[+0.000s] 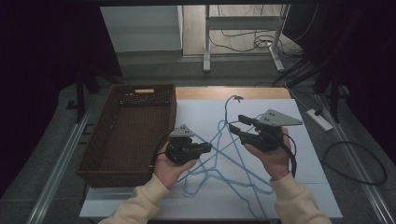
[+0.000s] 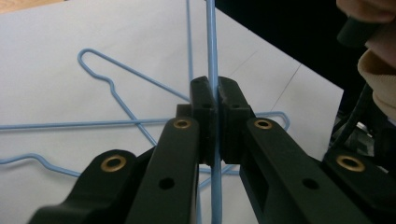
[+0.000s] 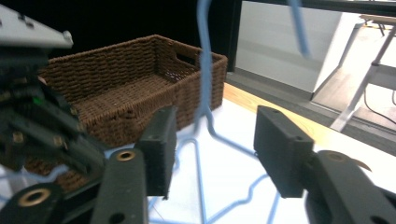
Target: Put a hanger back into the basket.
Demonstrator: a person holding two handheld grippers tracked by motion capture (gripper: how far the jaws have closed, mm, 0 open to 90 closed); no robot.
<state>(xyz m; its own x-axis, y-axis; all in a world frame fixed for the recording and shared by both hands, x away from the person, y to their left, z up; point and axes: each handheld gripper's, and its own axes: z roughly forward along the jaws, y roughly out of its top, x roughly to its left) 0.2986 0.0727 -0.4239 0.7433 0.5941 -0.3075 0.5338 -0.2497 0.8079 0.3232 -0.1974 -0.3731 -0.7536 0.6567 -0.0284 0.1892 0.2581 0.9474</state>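
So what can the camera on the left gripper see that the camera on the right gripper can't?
Left gripper view: its own jaws pinched shut on a blue wire hanger, and a cream sleeve at the right edge.

Right gripper view: the brown wicker basket, its own jaws standing apart with a hanger's neck between them, untouched, and a metal table leg behind.

Both: blue hangers lying on the white sheet.

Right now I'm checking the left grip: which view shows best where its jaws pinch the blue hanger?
The left gripper view: the blue hanger wire runs clamped between the shut jaws. The high view shows the left gripper small; the right gripper view shows its blurred body.
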